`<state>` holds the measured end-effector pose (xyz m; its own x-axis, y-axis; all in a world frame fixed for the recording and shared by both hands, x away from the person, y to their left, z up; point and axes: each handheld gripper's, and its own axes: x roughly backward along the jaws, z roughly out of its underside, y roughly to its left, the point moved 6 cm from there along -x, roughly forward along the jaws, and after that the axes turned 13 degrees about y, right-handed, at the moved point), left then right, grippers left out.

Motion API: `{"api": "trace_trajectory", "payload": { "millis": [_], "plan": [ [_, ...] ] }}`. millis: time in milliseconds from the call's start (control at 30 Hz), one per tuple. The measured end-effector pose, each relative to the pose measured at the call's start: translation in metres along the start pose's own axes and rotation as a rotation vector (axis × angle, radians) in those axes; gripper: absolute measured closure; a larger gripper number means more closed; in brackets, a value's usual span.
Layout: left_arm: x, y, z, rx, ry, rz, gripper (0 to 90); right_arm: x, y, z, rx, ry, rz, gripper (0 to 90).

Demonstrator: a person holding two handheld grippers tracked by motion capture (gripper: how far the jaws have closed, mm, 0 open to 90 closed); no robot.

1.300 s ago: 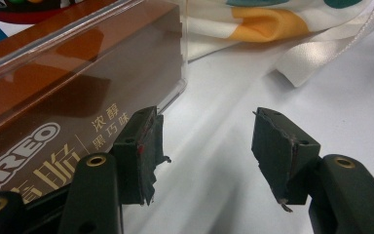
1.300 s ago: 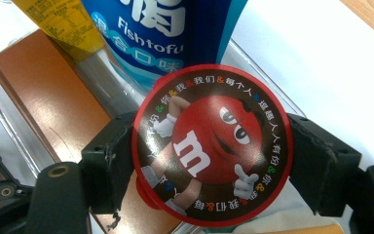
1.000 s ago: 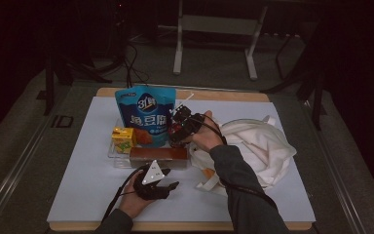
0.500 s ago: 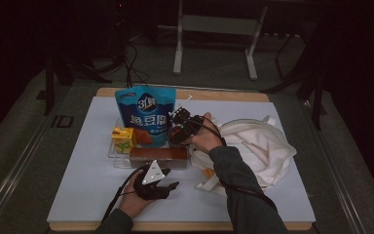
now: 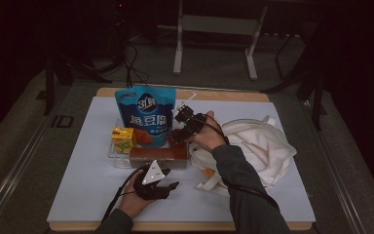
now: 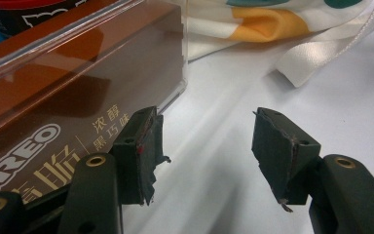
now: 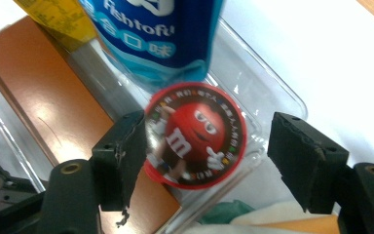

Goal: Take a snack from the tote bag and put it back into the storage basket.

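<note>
A round red M&M's tub (image 7: pixel 195 141) sits in a clear plastic tray (image 7: pixel 272 92), next to a brown Oreo box (image 7: pixel 44 92) and below a blue fish-tofu pouch (image 7: pixel 151 29). My right gripper (image 7: pixel 207 131) hangs over the red tub (image 5: pixel 175 139) with the tub between its jaws. The jaws have just been closing; the right pad still stands off the lid. My left gripper (image 6: pixel 204 146) rests open on the white mat, nothing between its jaws, beside the Oreo box (image 6: pixel 53 97). In the high view it (image 5: pixel 171 187) lies in front of that box (image 5: pixel 158 155).
A yellow juice box (image 5: pixel 123 139) stands at the tray's left end (image 5: pixel 113 151), with the blue pouch (image 5: pixel 145 114) upright behind it. A white tote bag (image 5: pixel 258 146) lies crumpled on the right of the mat, its strap (image 6: pixel 321 58) near my left gripper.
The right hand has shifted only slightly over the red tub. The left gripper has stayed where it was.
</note>
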<state>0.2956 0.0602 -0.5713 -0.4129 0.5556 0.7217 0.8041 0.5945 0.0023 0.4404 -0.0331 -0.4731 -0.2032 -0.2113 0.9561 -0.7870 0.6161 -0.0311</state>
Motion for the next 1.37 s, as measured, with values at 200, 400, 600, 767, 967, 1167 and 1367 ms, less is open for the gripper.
{"api": "trace_trajectory", "payload": {
  "millis": [200,400,600,767,967,1167,1367],
  "plan": [
    [0.0,0.0,0.0,0.002,0.001,0.002,43.3,0.002,-0.004,0.005,-0.012,-0.009,-0.012,33.7],
    [0.0,0.0,0.0,0.001,0.001,0.0,43.3,0.008,-0.002,0.007,0.0,-0.021,-0.016,34.8],
    [0.0,0.0,0.0,0.001,0.002,-0.002,43.3,0.015,0.004,0.008,0.022,-0.035,-0.018,35.0],
    [0.0,0.0,0.0,0.001,0.003,-0.002,43.3,0.018,0.006,0.01,0.03,-0.043,-0.022,35.7],
    [0.0,0.0,0.0,0.003,0.003,-0.001,43.3,0.022,0.006,0.015,0.036,-0.049,-0.029,35.9],
    [0.0,0.001,0.0,0.005,0.004,-0.001,43.2,0.024,0.004,0.02,0.037,-0.056,-0.04,35.9],
    [0.0,0.001,0.0,0.007,0.005,0.001,43.1,0.024,0.003,0.025,0.03,-0.062,-0.049,36.0]
  ]
}}
